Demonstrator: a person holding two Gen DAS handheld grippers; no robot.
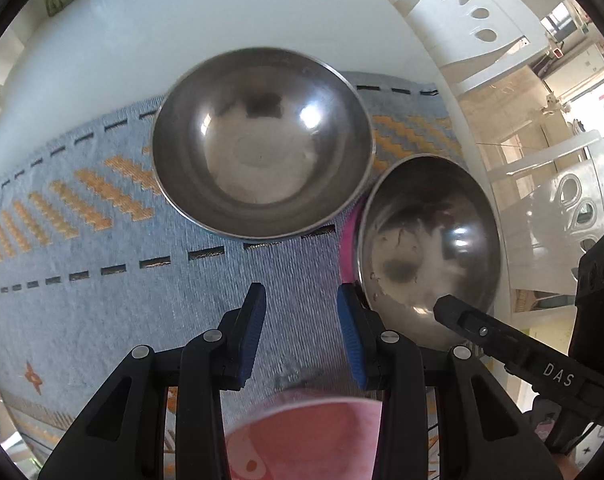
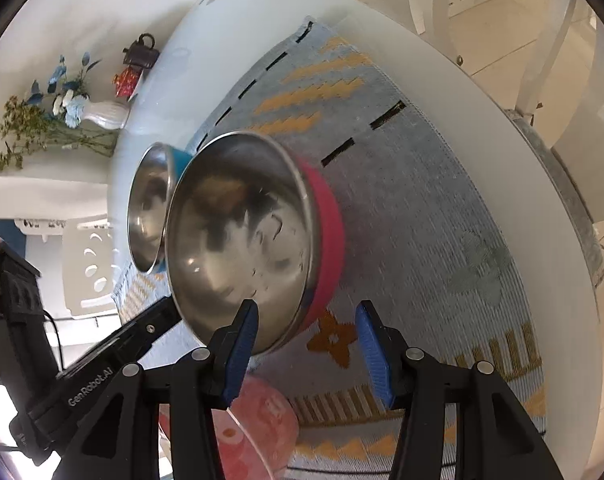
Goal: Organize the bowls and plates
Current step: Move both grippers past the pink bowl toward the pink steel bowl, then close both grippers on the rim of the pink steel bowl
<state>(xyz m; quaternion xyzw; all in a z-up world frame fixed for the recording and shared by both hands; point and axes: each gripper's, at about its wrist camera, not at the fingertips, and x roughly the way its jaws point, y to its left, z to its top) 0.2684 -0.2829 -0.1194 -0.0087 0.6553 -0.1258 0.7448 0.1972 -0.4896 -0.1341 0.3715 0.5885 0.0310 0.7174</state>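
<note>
Home dining area. White round table [image 2: 482,128] as landmark, covered by a woven blue placemat [image 2: 414,208] with orange zigzags. On the mat: two steel bowls [image 1: 262,148], one pink-sided [image 2: 326,216], plus a pink plate [image 1: 302,436] at its near edge. At the table's far side: white vase [image 2: 106,114] with flowers [image 2: 68,98], small dark teapot [image 2: 142,54]. Beside the table: white cut-out chairs [image 1: 466,12], tiled floor [image 2: 486,40].

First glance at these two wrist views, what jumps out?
Two shiny steel bowls on the blue-and-orange woven mat: the blue-sided bowl sits mid-mat, the pink-sided bowl close beside it. Both grippers are open: the right gripper straddles the pink-sided bowl's near rim, and the left gripper hovers over bare mat. A pink plate lies nearest, under the fingers.
</note>
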